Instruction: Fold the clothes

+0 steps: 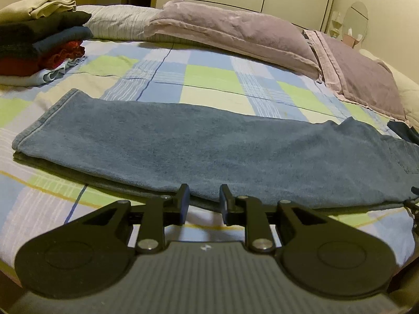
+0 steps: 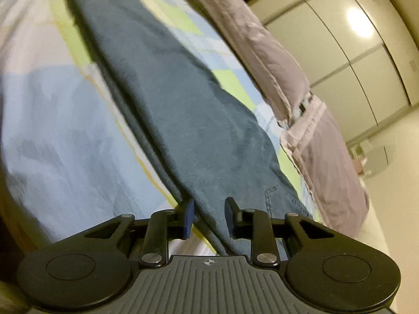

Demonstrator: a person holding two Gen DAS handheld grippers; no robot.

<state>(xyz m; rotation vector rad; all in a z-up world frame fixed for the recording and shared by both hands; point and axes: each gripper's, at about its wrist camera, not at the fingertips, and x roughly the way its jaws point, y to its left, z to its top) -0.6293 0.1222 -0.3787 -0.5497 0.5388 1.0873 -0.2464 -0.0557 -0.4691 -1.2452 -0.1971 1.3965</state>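
Checked bed (image 1: 209,78) carries jeans (image 1: 183,144), pillows (image 1: 230,28), folded stack (image 1: 39,41).

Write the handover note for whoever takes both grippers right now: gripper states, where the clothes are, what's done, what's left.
Left gripper: jaws open, empty, at the near long edge of the blue denim jeans, around mid-leg.
Right gripper: jaws open, empty, over the near edge of the same jeans by the back pocket.
Jeans: lying flat lengthwise across the checked blue-and-green bedsheet, legs stacked one on the other, hem to the left.
Done: jeans halved lengthwise; a stack of folded clothes sits at the far left of the bed.
Left: probably fold the jeans end to end, then add them to the stack.
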